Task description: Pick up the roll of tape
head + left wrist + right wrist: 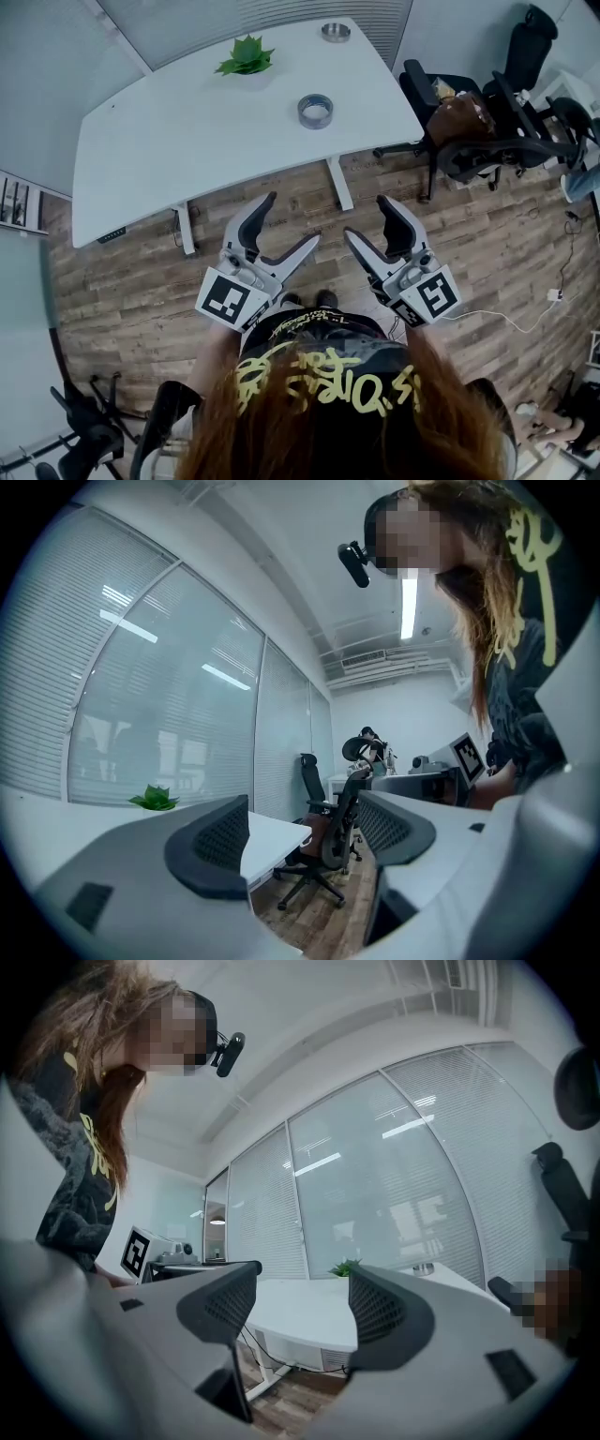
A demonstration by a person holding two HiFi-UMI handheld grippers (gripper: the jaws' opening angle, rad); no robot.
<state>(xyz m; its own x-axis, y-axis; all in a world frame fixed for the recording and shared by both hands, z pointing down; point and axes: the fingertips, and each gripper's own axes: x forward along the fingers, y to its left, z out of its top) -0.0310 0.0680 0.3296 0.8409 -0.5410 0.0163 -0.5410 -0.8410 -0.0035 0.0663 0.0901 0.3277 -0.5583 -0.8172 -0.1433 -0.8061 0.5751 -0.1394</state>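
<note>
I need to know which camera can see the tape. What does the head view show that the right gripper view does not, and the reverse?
Only the head view: the grey roll of tape, lying flat on the white curved table. Only the right gripper view: the white ceiling and the black camera on the person's head. Both: that table, the small green leafy plant on it, and the right gripper, jaws apart with nothing between them.
</note>
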